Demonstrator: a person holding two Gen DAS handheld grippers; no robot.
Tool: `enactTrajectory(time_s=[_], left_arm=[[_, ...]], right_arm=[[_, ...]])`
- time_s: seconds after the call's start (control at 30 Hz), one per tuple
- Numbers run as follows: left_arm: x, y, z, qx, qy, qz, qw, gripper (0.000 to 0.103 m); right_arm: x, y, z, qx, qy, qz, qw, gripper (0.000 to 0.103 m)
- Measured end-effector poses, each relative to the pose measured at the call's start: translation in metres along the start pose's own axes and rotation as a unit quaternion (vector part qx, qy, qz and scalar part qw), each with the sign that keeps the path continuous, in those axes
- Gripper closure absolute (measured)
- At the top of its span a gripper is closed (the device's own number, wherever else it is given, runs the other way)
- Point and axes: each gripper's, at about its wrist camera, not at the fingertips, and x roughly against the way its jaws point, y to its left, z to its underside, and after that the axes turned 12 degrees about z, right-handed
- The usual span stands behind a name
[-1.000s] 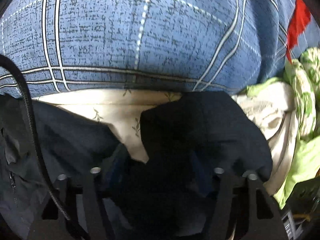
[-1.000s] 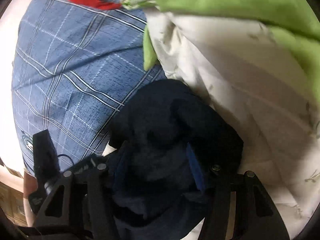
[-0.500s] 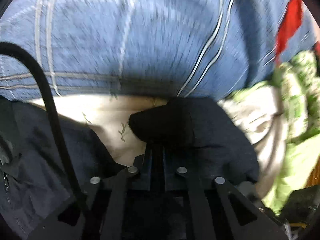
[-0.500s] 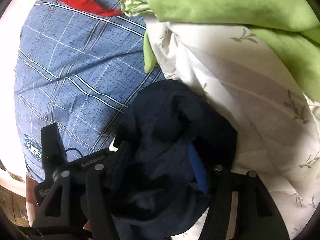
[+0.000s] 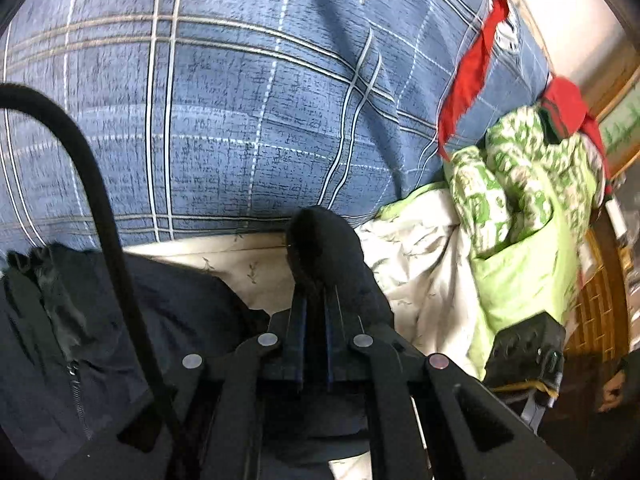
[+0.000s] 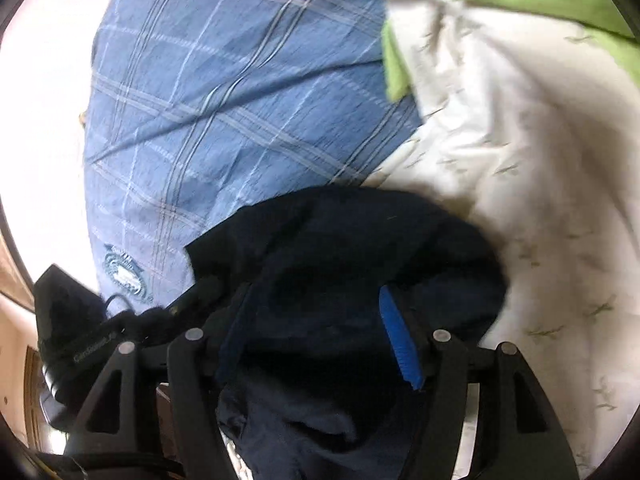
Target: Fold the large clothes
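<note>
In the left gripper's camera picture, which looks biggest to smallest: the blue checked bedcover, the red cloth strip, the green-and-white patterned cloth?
1. Blue checked bedcover, filling most of the picture.
2. Green-and-white patterned cloth.
3. Red cloth strip, though partly folded and farther off, so these last two are close.

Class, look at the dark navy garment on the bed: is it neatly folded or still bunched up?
Bunched, not folded. The dark navy garment lies in a rumpled heap on the white leaf-print sheet, one fold pinched up by the left gripper.

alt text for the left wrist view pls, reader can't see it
The left gripper is shut on a fold of dark navy garment, over a white leaf-print sheet. A blue plaid bedspread fills the background, with green bedding at right.
</note>
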Motion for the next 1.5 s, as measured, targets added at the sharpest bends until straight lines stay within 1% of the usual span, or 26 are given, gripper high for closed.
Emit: enactTrajectory(time_s=[0.07, 0.1, 0.17, 0.2, 0.23, 0.27, 0.3, 0.33, 0.43, 0.5, 0.53, 0.57, 0.6, 0.67, 0.7, 0.77, 0.83, 0.9, 1.03, 1.13, 1.2, 1.27, 1.33, 1.37, 1.43, 1.5], left_arm=[[0.018, 0.007, 0.005, -0.005, -0.002, 0.005, 1.0000, 0.099], [0.027, 0.010, 0.006, -0.006, -0.001, 0.002, 1.0000, 0.099], [0.029, 0.017, 0.010, -0.005, -0.002, 0.000, 1.0000, 0.100], [0.026, 0.020, 0.009, -0.004, -0.004, -0.009, 0.9999, 0.100], [0.024, 0.025, 0.007, 0.003, -0.010, -0.013, 0.9999, 0.100], [0.024, 0.031, 0.007, 0.013, -0.010, -0.007, 0.9998, 0.100], [0.023, 0.036, 0.005, 0.028, -0.007, 0.007, 0.9995, 0.100], [0.025, 0.040, 0.004, 0.043, -0.007, 0.023, 0.9988, 0.100], [0.039, 0.039, 0.003, 0.046, -0.016, 0.038, 0.9981, 0.101], [0.053, 0.035, 0.006, 0.051, -0.019, 0.063, 0.9965, 0.101], [0.061, 0.032, 0.008, 0.050, -0.021, 0.075, 0.9957, 0.101], [0.069, 0.030, 0.010, 0.049, -0.025, 0.082, 0.9951, 0.101], [0.079, 0.027, 0.014, 0.047, -0.029, 0.090, 0.9944, 0.101], [0.101, 0.025, 0.023, 0.038, -0.040, 0.098, 0.9936, 0.101], [0.112, 0.025, 0.028, 0.036, -0.047, 0.099, 0.9933, 0.101], [0.139, 0.031, 0.041, 0.038, -0.062, 0.101, 0.9922, 0.101], [0.170, 0.038, 0.059, 0.035, -0.078, 0.093, 0.9920, 0.101], [0.202, 0.047, 0.084, 0.035, -0.096, 0.084, 0.9912, 0.101], [0.259, 0.079, 0.144, 0.059, -0.134, 0.072, 0.9865, 0.101], [0.289, 0.104, 0.183, 0.068, -0.152, 0.050, 0.9847, 0.101], [0.301, 0.119, 0.203, 0.068, -0.158, 0.026, 0.9848, 0.101], [0.305, 0.134, 0.220, 0.072, -0.156, 0.000, 0.9852, 0.101], [0.306, 0.145, 0.232, 0.071, -0.155, -0.021, 0.9851, 0.101], [0.307, 0.156, 0.240, 0.075, -0.153, -0.039, 0.9846, 0.101], [0.308, 0.177, 0.253, 0.084, -0.152, -0.055, 0.9832, 0.101], [0.305, 0.197, 0.262, 0.096, -0.148, -0.066, 0.9822, 0.101]], right_arm=[[-0.008, -0.005, -0.001, -0.011, 0.007, -0.008, 1.000, 0.045], [-0.013, -0.008, 0.000, -0.019, 0.014, -0.007, 1.000, 0.046], [-0.024, -0.017, 0.007, -0.047, 0.033, -0.023, 0.998, 0.049], [-0.025, -0.021, 0.008, -0.057, 0.039, -0.027, 0.997, 0.050], [-0.025, -0.026, 0.011, -0.069, 0.038, -0.030, 0.996, 0.049], [-0.023, -0.034, 0.014, -0.089, 0.038, -0.040, 0.994, 0.047], [-0.025, -0.039, 0.016, -0.109, 0.043, -0.046, 0.992, 0.041], [-0.029, -0.042, 0.017, -0.124, 0.050, -0.052, 0.990, 0.029], [-0.033, -0.038, 0.013, -0.121, 0.051, -0.066, 0.989, 0.029], [-0.028, -0.031, 0.008, -0.110, 0.030, -0.064, 0.991, 0.034], [-0.026, -0.024, 0.006, -0.097, 0.018, -0.061, 0.993, 0.039], [-0.020, -0.023, 0.005, -0.090, 0.009, -0.063, 0.994, 0.054], [-0.016, -0.020, 0.005, -0.084, 0.003, -0.065, 0.994, 0.060], [-0.005, -0.015, 0.006, -0.075, -0.010, -0.073, 0.994, 0.082], [0.001, -0.011, 0.007, -0.069, -0.019, -0.074, 0.995, 0.083], [0.018, 0.007, 0.012, -0.035, -0.039, -0.073, 0.996, 0.092], [0.037, 0.028, 0.022, 0.003, -0.056, -0.071, 0.996, 0.092], [0.057, 0.044, 0.045, 0.042, -0.060, -0.074, 0.995, 0.092], [0.072, 0.075, 0.101, 0.103, -0.044, -0.081, 0.990, 0.092], [0.074, 0.094, 0.148, 0.148, -0.032, -0.080, 0.985, 0.092], [0.066, 0.099, 0.174, 0.167, -0.025, -0.075, 0.983, 0.092], [0.048, 0.104, 0.202, 0.184, -0.007, -0.062, 0.981, 0.092], [0.029, 0.105, 0.219, 0.195, 0.012, -0.055, 0.979, 0.092], [0.022, 0.108, 0.227, 0.201, 0.018, -0.049, 0.978, 0.092], [0.002, 0.111, 0.240, 0.210, 0.036, -0.042, 0.976, 0.092], [-0.016, 0.117, 0.253, 0.228, 0.043, -0.028, 0.972, 0.092]])
